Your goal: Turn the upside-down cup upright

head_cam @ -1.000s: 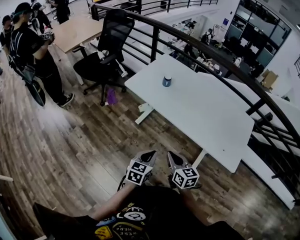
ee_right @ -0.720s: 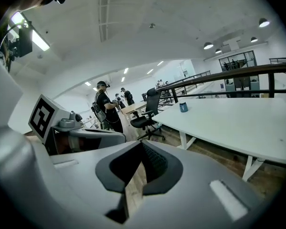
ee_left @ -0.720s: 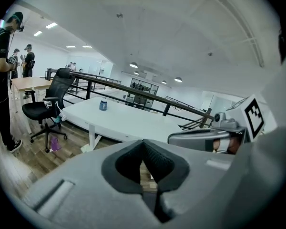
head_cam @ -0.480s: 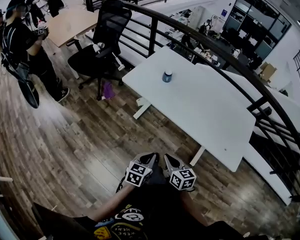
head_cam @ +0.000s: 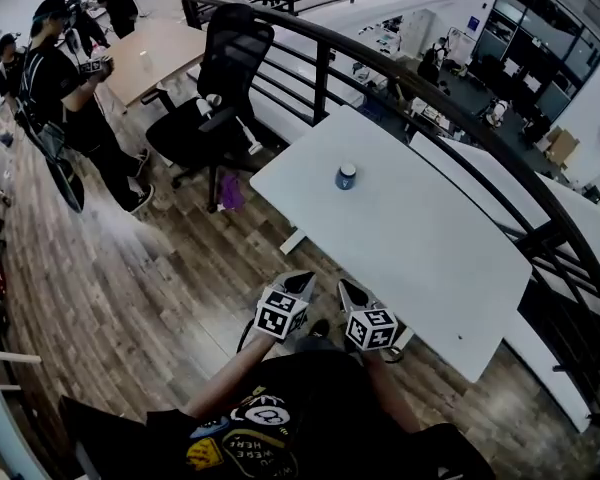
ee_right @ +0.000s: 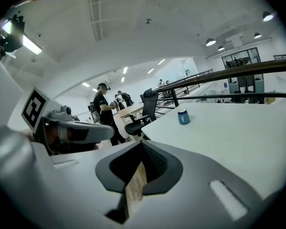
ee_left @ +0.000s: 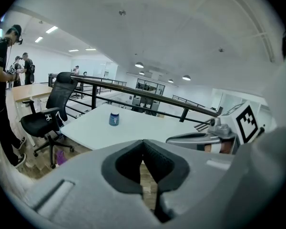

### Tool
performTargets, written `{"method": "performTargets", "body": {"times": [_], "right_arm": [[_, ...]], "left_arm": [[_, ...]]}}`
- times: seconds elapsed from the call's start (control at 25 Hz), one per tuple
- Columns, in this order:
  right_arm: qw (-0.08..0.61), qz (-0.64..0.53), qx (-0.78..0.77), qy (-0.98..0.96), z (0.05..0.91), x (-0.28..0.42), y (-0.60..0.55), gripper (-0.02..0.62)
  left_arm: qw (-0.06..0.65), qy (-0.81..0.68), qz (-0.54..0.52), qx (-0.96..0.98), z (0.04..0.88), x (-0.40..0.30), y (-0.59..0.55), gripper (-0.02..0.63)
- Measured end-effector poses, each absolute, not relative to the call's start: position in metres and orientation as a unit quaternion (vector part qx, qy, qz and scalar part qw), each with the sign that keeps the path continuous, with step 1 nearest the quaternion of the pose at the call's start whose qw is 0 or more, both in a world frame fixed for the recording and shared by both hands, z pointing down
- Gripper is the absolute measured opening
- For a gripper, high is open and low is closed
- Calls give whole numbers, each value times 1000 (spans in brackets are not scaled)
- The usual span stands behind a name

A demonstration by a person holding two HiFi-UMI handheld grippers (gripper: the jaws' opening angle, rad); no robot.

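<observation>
A small blue cup [head_cam: 346,176] with a pale end on top stands on the white table [head_cam: 430,248], toward its far left part. It also shows in the left gripper view as the cup [ee_left: 114,119] and in the right gripper view as the cup [ee_right: 183,117]. My left gripper [head_cam: 303,282] and right gripper [head_cam: 346,289] are side by side over the wooden floor, just short of the table's near edge and well away from the cup. Both are shut and empty: left gripper [ee_left: 143,142], right gripper [ee_right: 142,144].
A black office chair [head_cam: 220,78] stands left of the table, with a purple object [head_cam: 230,193] on the floor beside it. A dark railing [head_cam: 430,108] curves behind the table. People [head_cam: 60,88] stand at the far left near a wooden table [head_cam: 155,53].
Both grippers and the head view have moved forward toward the white table; its near edge and the cup now lie closer. Both pairs of jaws stay shut.
</observation>
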State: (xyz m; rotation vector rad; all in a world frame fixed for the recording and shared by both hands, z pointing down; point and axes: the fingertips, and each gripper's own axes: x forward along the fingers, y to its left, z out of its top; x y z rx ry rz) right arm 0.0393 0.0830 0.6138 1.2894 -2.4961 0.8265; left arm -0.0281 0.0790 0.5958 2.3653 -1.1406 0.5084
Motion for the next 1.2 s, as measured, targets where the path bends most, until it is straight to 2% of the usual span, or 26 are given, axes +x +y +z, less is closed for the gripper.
{"method": "performTargets", "body": {"times": [0.32,0.6,0.76,0.8,0.92,1.0,1.12,1.2], "right_arm": [[124,300,432,-842,653,71,-6,-2],[135,257,451,-844,687,63,-103,-2],[183,243,452,-839,741,56,-163,14],[198,236,450,-838,752,52,-176,91],[228,203,471,-828,771,42,-214,173],[243,190,502,-808,783,46,-250,283],[263,197,526,-784,806,49,-291,413],[274,193,532,-777,817,52,-303,435]], "left_arm": [[219,-427,207,853,609,-10,-24,5],[271,-407,230,841,648,-20,-89,5],[283,-388,228,847,654,-26,-123,5],[286,-381,223,850,656,-30,-132,5],[302,-365,208,856,662,-45,-151,5],[306,-361,219,853,668,-60,-165,5],[305,-355,238,851,676,-75,-180,5],[317,-352,233,849,679,-77,-183,5]]}}
